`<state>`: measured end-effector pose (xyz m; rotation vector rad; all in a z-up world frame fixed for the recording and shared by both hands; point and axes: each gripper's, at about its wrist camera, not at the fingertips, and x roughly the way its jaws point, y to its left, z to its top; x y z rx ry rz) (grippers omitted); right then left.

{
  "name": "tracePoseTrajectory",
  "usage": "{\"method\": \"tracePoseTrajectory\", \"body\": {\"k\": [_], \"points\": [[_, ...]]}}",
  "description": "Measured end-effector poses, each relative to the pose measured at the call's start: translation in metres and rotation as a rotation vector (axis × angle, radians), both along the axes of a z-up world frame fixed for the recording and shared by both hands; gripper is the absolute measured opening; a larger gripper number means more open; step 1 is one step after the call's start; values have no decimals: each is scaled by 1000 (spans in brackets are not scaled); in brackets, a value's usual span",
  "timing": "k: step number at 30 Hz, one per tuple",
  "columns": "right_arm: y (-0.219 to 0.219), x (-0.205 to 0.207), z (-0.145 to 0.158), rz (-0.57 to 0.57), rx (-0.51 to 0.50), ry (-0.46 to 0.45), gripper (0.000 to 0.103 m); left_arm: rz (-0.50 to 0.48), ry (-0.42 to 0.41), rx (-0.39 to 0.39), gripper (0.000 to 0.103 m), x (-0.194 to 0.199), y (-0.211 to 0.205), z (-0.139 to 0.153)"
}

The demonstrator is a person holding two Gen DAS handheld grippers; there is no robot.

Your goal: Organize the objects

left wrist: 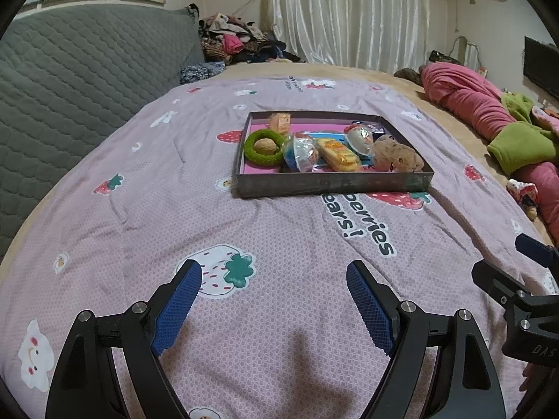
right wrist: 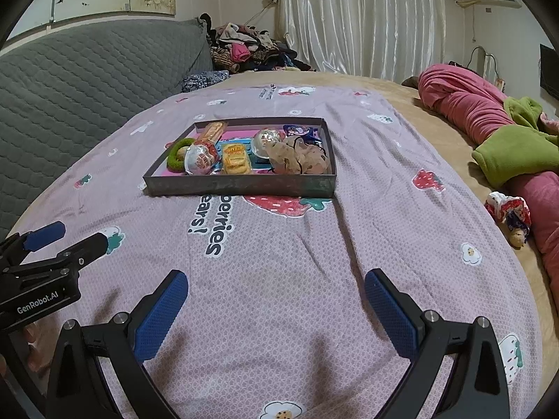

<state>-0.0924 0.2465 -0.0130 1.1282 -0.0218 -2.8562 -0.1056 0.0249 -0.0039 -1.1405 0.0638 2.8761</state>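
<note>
A shallow dark box (left wrist: 332, 183) (right wrist: 241, 186) with a pink floor sits mid-bed on the purple strawberry sheet. In it lie a green ring (left wrist: 263, 147) (right wrist: 174, 155) around a walnut, two clear capsule balls (left wrist: 298, 153) (right wrist: 201, 160), a yellow snack pack (left wrist: 337, 153) (right wrist: 237, 162), an orange packet (left wrist: 279, 121) (right wrist: 213, 129) and a beige scrunchie (left wrist: 396, 159) (right wrist: 300, 159). My left gripper (left wrist: 274, 272) is open and empty above the sheet, well short of the box. My right gripper (right wrist: 276, 279) is also open and empty, to the left one's right.
A grey quilted headboard (left wrist: 70, 70) runs along the left. A pile of clothes (left wrist: 237, 40) lies at the back. Rolled pink and green blankets (right wrist: 489, 129) and a small doll (right wrist: 510, 216) lie on the right. The other gripper shows at each view's edge.
</note>
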Motion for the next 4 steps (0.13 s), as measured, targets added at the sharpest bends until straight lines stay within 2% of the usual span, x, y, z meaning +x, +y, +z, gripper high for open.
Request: {"method": "tracePoseTrajectory", "body": {"k": [4], "points": [[0, 0, -1, -1, 0, -3, 102, -5, 2, -7, 86, 1, 1, 0]]}}
